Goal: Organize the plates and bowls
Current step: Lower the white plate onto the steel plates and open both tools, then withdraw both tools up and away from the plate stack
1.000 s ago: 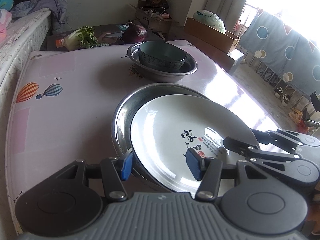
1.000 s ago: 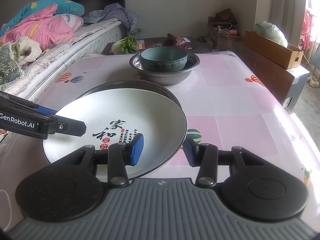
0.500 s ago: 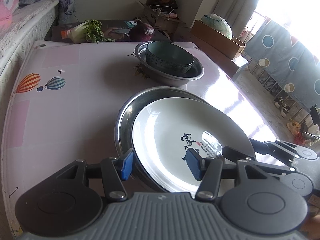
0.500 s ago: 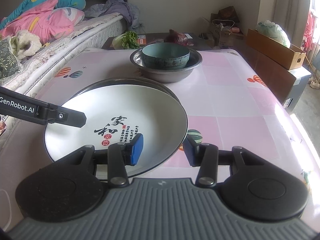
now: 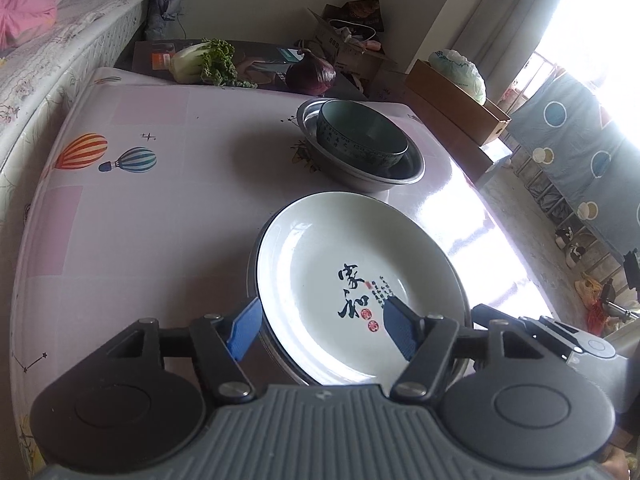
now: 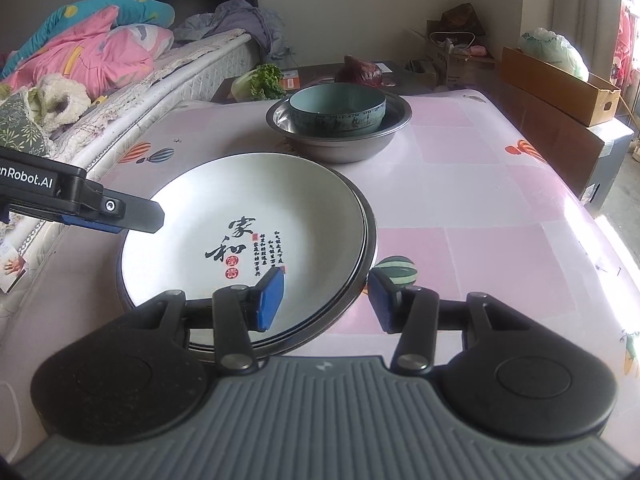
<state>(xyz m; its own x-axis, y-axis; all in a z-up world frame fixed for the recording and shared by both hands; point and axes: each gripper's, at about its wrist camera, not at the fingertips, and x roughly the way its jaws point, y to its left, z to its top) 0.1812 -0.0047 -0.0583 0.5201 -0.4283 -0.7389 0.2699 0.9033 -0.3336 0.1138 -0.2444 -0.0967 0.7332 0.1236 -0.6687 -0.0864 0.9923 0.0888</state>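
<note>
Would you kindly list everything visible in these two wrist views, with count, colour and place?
white plate: one, white with black calligraphy, nested in the metal plate at the table's near side
metal plate: one, steel, under the white plate
teal bowl: one, teal, inside the metal basin
metal basin: one, steel, far side of the table
table: one, pink cloth with balloon prints
cabbage: one, green and white, beyond the table
purple cabbage: one, purple, beside it
cardboard box: one, brown, right of the table
bed: one, pink bedding, left
left tongs: opening, straddling the plates' rims
right tongs: opening, straddling the plates' rims
</note>
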